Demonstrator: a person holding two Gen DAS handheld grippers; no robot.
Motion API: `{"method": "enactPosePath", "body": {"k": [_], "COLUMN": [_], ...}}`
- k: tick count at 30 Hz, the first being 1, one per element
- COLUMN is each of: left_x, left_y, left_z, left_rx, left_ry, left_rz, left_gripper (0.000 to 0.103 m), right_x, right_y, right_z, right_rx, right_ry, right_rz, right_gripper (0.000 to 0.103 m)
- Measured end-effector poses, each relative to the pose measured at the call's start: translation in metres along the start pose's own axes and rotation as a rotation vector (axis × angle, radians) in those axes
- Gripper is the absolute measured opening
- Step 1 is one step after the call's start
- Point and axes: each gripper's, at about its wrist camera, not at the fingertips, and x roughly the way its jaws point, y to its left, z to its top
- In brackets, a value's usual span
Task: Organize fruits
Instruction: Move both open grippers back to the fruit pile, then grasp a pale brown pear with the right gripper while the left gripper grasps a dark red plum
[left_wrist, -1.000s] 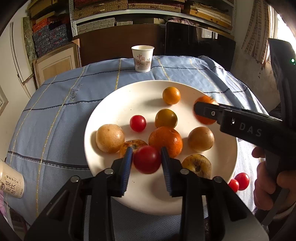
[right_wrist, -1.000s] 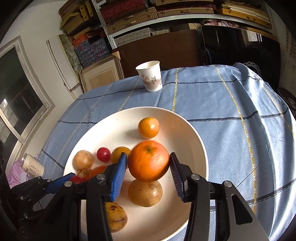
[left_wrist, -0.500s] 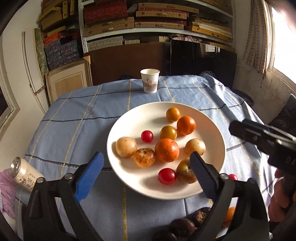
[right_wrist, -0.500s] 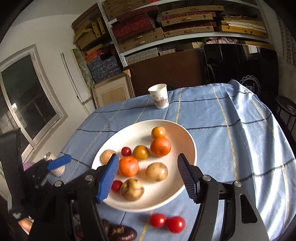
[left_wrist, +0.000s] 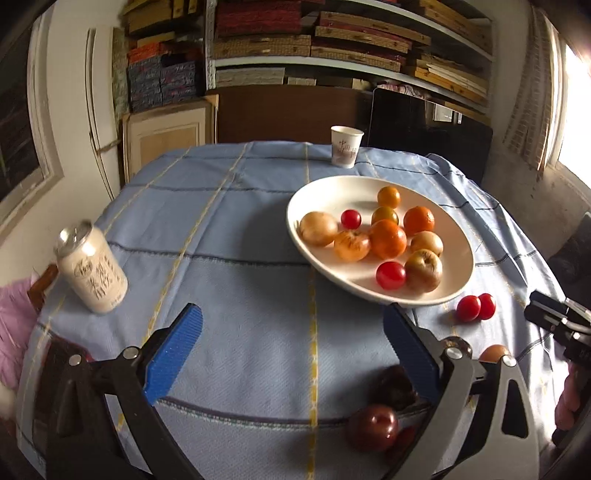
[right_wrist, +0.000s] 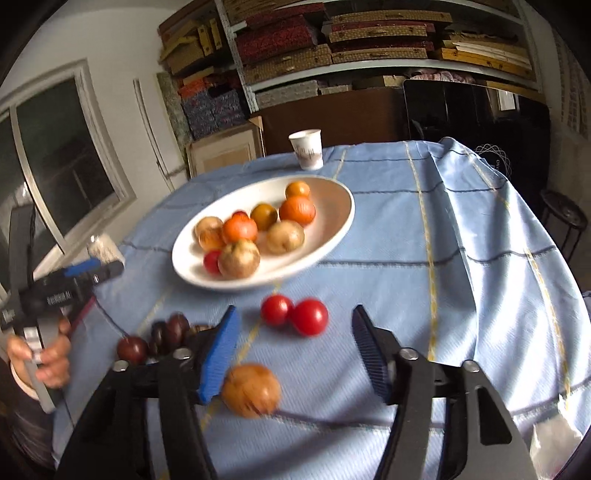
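Most fruit sits gathered on the plate (left_wrist: 295, 225); two tomatoes (right_wrist: 293, 314) lie loose on the worktop beside it. Left gripper (left_wrist: 291, 354) jaws spread, empty; right gripper (right_wrist: 291, 354) jaws closing, nothing pinched, likely approaching the brown fruit (right_wrist: 251, 389).

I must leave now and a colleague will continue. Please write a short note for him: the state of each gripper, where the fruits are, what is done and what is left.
Left gripper: fingers wide and still opening, nothing between them, over bare cloth.
Right gripper: fingers closing, nothing gripped; a brown fruit lies on the cloth by its left finger.
Plate: ten fruits on it, among them two oranges and two red tomatoes.
Still on the cloth: two tomatoes near the plate, the brown fruit, a dark fruit cluster at the near edge.
Left: probably move these onto the plate.
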Motion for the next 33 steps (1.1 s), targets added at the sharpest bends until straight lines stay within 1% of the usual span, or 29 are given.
{"method": "enactPosePath", "body": {"k": [2,4,9,12,15,27,31,33], "left_x": [0.002,0.006,0.009,0.010,0.010,0.008,0.008,0.009], "left_y": [0.009,0.011,0.009,0.009,0.009,0.011,0.011,0.011], "left_z": [-0.004,-0.006,-0.009,-0.011,-0.011,-0.014,-0.016,-0.018], "left_rx": [-0.041,-0.061,-0.051,-0.049,-0.050,-0.057,-0.052,-0.046], "left_ry": [0.027,0.051,0.056,0.063,0.070,0.079,0.086,0.104], "left_rz": [-0.035,-0.057,-0.050,-0.054,-0.060,-0.065,-0.068,-0.101], "left_gripper": [0.096,0.096,0.096,0.096,0.096,0.096,0.096,0.096], "right_x": [0.000,0.001,0.003,0.009,0.013,0.028,0.027,0.024], "right_y": [0.004,0.011,0.029,0.037,0.043,0.050,0.046,0.038], "right_z": [-0.009,-0.015,-0.024,-0.029,-0.032,-0.039,-0.038,-0.034], "right_rx": [-0.029,-0.072,-0.164,-0.202,-0.229,-0.272,-0.244,-0.200], "right_ry": [0.036,0.059,0.088,0.122,0.140,0.192,0.189,0.174], "right_rz": [0.025,0.028,0.071,0.046,0.039,-0.013,0.004,0.016], "right_gripper": [0.056,0.055,0.055,0.055,0.054,0.046,0.044,0.044]}}
